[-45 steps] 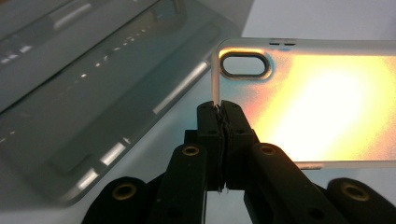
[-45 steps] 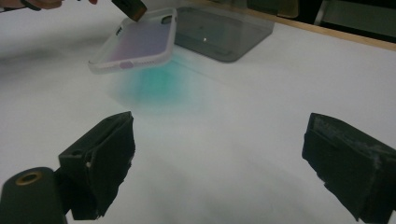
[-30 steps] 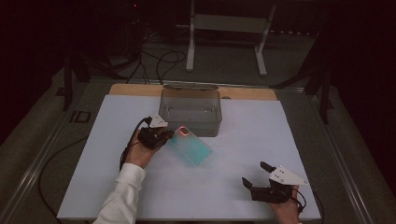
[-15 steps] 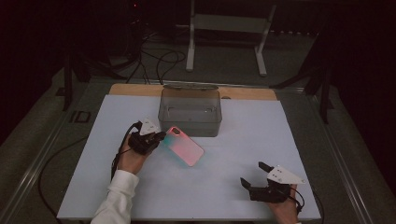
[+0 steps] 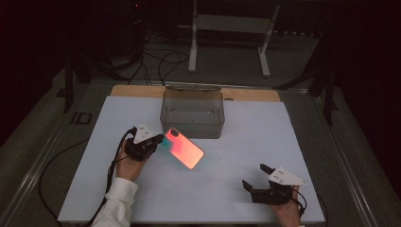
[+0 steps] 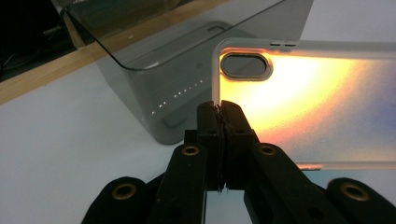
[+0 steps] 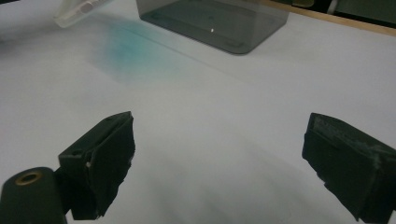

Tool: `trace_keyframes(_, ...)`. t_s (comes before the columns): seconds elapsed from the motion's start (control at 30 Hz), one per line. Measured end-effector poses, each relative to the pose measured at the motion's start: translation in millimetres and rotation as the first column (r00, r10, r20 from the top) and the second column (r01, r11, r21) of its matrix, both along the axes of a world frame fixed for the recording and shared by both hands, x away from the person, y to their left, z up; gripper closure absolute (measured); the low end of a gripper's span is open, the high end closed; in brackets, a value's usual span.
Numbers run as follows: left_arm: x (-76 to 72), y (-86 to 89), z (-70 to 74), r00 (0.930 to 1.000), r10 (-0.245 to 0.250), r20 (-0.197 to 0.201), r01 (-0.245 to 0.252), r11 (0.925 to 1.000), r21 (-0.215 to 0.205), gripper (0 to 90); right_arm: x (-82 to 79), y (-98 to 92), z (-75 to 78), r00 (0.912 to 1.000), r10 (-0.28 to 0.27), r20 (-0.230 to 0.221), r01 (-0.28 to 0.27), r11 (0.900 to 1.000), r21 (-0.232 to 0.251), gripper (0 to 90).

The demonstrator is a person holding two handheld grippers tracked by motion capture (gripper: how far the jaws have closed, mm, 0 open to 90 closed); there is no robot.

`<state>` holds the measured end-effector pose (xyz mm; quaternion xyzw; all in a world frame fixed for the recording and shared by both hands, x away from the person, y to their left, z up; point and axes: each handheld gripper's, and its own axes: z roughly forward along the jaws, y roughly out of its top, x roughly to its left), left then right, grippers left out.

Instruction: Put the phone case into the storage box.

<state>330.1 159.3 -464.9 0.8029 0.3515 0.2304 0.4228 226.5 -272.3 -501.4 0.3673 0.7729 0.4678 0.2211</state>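
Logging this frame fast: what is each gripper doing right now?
Left gripper: closed on the edge of the phone case.
Right gripper: open, holding nothing, fingers spread above the table.

phone case (image 5: pixel 183 148) before bin (image 5: pixel 193 112), on table (image 5: pixel 246 127)

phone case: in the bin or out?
Out. The phone case hangs in front of the grey bin, pinched at its camera-cutout end by the left gripper.
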Motion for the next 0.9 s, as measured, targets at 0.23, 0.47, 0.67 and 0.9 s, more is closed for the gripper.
trace_keyframes(0.23,-4.5,-1.8,2.5,0.9996,-0.001,0.028,0.001,0.9999,0.012,88.7,0.9,0.3,0.0,1.0000,0.009,0.000,-0.009,1.000,-0.005,9.3)
trace_keyframes(0.47,-9.4,-2.5,7.0,0.9978,-0.005,0.065,0.005,1.0000,0.005,88.8,6.8,-0.8,-0.7,0.9994,0.020,-0.030,-0.020,1.000,-0.004,9.0)
trace_keyframes(0.67,-12.7,0.1,12.8,0.9957,0.001,0.092,-0.002,0.9999,0.010,88.8,16.3,2.0,12.0,0.9989,0.038,-0.027,-0.038,0.999,0.007,8.9)
trace_keyframes(0.9,-15.0,4.6,16.2,0.9938,-0.006,0.111,0.006,0.9999,0.009,88.7,34.4,11.8,28.5,0.9941,0.094,-0.054,-0.095,0.995,-0.016,8.9)
